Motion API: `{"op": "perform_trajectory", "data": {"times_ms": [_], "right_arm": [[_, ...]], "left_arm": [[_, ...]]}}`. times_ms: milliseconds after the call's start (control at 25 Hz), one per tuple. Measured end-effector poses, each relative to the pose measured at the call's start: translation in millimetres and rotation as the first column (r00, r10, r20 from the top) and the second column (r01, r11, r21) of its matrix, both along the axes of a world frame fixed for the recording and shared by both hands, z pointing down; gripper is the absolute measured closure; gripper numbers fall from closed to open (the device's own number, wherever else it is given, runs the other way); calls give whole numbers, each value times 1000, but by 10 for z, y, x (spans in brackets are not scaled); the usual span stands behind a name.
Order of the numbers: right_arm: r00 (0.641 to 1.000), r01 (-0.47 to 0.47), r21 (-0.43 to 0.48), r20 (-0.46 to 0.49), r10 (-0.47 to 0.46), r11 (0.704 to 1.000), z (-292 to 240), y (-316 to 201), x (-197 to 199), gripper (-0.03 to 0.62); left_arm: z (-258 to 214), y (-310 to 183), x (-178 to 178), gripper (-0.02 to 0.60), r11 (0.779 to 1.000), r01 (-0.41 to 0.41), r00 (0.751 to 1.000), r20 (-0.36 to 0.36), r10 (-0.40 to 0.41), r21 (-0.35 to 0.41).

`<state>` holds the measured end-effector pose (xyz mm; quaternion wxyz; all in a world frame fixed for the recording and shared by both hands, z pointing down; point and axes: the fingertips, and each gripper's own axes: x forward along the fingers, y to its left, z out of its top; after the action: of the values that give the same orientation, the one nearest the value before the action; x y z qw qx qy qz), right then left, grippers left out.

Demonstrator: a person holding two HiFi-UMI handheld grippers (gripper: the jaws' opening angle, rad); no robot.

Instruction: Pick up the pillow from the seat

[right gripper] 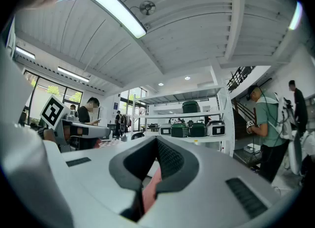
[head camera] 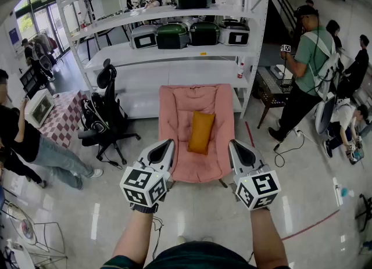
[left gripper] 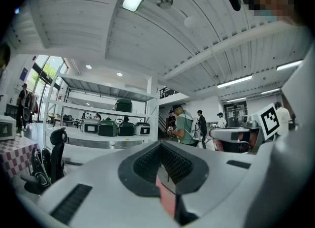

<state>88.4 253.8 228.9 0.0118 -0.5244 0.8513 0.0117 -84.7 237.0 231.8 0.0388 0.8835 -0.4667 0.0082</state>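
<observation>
A glossy pale floor (head camera: 302,204) is stretching out under tall white shelving (head camera: 174,56) that is carrying green and white cases too small to make out in detail. A pink seat (head camera: 174,117) is standing ahead of both grippers, against the shelving. The orange pillow (head camera: 201,132) is lying on its cushion, just beyond the two gripper tips and between them, touching neither.

The left gripper (head camera: 170,142) is hovering over the seat's near left corner with its jaws pressed together and nothing in them. The right gripper (head camera: 232,143) is hovering over the near right corner, its jaws likewise closed and empty. In both gripper views the jaw bodies are hiding the pillow, and only a pink sliver is showing through each slit.

A black office chair (head camera: 107,117) is standing to the left of the left gripper. People at the frame edges are being cut off.
</observation>
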Motion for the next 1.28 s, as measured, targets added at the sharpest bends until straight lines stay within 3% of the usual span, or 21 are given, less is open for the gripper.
{"op": "perform_trajectory", "data": {"times_ms": [480,720,1280], "right_arm": [[1000,14,-8,20,-14,1000,-3,1,50,592],[996,5,-16,90,-4,1000,-81,30,267,592],[990,11,-4,143,-10,1000,-4,8,767,592]], "left_arm": [[-10,4,64,577,1000,4,1000,-15,-4,-2],[-69,55,158,577,1000,18,1000,-16,-19,-11],[-18,50,419,577,997,78,996,-32,-78,-5]]}}
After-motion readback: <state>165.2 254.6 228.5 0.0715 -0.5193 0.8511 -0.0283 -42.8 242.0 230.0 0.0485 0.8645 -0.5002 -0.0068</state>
